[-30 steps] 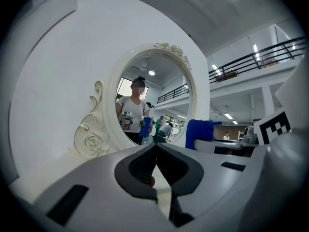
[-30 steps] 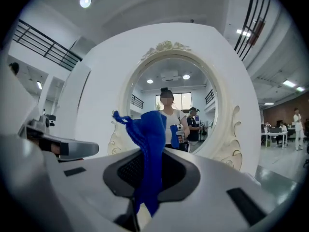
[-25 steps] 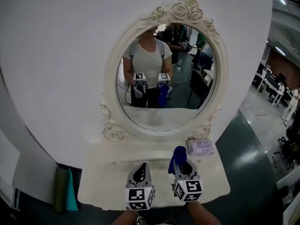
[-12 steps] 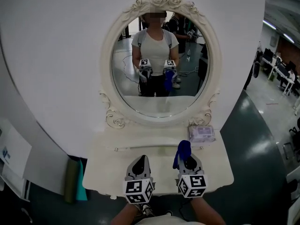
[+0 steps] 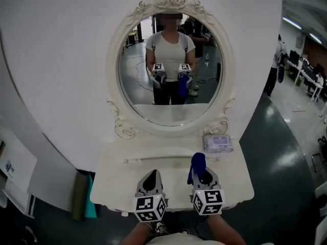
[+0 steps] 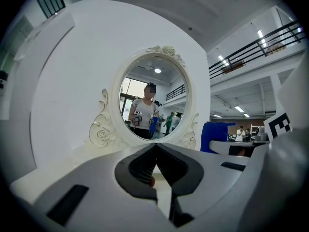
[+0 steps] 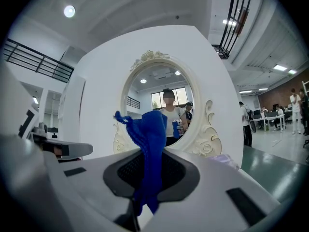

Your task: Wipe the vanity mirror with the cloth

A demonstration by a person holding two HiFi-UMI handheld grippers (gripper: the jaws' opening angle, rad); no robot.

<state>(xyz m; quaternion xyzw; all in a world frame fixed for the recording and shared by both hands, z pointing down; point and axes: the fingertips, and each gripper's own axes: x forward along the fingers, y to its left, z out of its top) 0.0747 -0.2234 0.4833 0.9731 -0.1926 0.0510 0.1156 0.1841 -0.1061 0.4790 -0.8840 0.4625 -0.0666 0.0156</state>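
An oval vanity mirror (image 5: 170,68) in an ornate cream frame stands at the back of a white vanity table (image 5: 117,182); it also fills the middle of the left gripper view (image 6: 153,100) and the right gripper view (image 7: 159,103). My right gripper (image 5: 200,173) is shut on a blue cloth (image 5: 196,164), which sticks up between its jaws (image 7: 147,149). My left gripper (image 5: 152,180) is shut with nothing in it (image 6: 154,170). Both grippers hover side by side over the table's front, well short of the glass.
A pack of wipes (image 5: 217,143) lies on the table's right rear, under the frame. A green and teal object (image 5: 83,200) leans on the floor at the table's left. Behind the mirror is a white curved wall (image 5: 61,75). People and desks stand far right (image 5: 301,75).
The head view has shifted slightly, so the mirror and table sit lower and more centred. Both grippers stay low over the table front, the right one holding the cloth throughout.
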